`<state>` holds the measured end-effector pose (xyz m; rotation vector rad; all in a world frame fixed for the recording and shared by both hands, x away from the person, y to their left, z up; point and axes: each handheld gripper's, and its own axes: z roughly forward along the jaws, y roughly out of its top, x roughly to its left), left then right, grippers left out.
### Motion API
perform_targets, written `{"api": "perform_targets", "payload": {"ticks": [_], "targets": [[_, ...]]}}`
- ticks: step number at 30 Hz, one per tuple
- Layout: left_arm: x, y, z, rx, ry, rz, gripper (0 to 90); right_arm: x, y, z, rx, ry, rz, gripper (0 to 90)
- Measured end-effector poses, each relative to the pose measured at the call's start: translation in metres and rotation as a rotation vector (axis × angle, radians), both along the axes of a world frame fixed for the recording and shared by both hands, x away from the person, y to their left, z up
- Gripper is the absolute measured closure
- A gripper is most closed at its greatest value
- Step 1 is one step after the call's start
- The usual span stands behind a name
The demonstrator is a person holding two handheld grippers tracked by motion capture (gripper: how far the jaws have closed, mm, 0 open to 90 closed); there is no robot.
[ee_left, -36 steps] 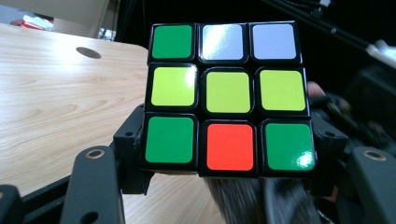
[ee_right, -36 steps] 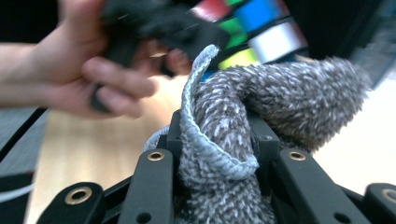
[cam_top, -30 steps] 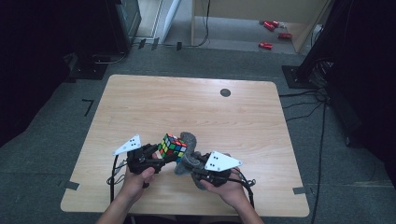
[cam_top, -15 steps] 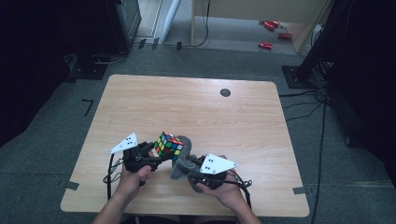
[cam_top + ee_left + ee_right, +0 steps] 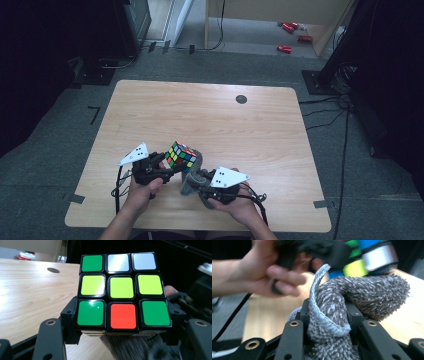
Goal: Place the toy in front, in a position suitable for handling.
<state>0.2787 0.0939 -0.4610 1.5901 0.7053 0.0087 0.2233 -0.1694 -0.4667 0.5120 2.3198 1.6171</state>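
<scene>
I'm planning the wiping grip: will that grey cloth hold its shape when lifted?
Probably not. The grey cloth bunches and folds over between the right gripper jaws, so it looks floppy. Its fuzzy pile likely grips rather than slips, and it seems light, draping under the Rubik's cube.

Left gripper [image 5: 167, 162] and right gripper [image 5: 192, 181]: black angular bodies, each topped by a grey three-cornered plate with dark dots; black jaws with brass-ringed screw holes; black cables trailing back; forearms bare, no sleeves.

Cube [image 5: 181, 154] at the table's [image 5: 210, 115] near edge, left gripper [image 5: 159, 166] at its left, cloth [image 5: 190, 181] right, touching it.
</scene>
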Motion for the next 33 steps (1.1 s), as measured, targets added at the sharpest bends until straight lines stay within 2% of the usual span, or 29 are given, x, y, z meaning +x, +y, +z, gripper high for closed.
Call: {"api": "perform_targets", "payload": {"ticks": [2, 3, 5, 8, 11, 13, 15, 19, 33], "targets": [[0.002, 0.005, 0.0, 0.002, 0.003, 0.024, 34.5, -0.002, 0.002, 0.001, -0.014, -0.009, 0.02, 67.4], [0.004, 0.009, 0.0, 0.008, 0.006, 0.042, 34.5, -0.001, 0.0, 0.003, -0.007, -0.005, 0.011, 67.4], [0.006, 0.012, 0.0, 0.018, 0.009, 0.065, 34.6, 0.005, -0.01, 0.007, 0.032, 0.012, -0.044, 67.4], [0.007, 0.013, -0.003, 0.04, 0.015, 0.082, 34.6, 0.017, -0.038, 0.011, 0.068, 0.044, -0.195, 67.5], [0.007, 0.008, -0.005, 0.064, 0.013, 0.075, 34.5, 0.03, -0.066, 0.008, 0.081, 0.117, -0.375, 67.5], [0.006, 0.004, -0.006, 0.084, 0.009, 0.07, 34.5, 0.037, -0.08, 0.003, 0.059, 0.187, -0.452, 67.3], [0.004, 0.0, -0.007, 0.099, 0.004, 0.065, 34.5, 0.042, -0.088, -0.004, 0.024, 0.222, -0.513, 67.2], [0.004, -0.003, -0.009, 0.126, 0.001, 0.064, 34.5, 0.047, -0.097, -0.013, 0.004, 0.251, -0.558, 66.8], [0.007, 0.003, -0.009, 0.122, 0.011, 0.082, 34.5, 0.055, -0.106, -0.034, -0.034, 0.318, -0.641, 64.0]]}}
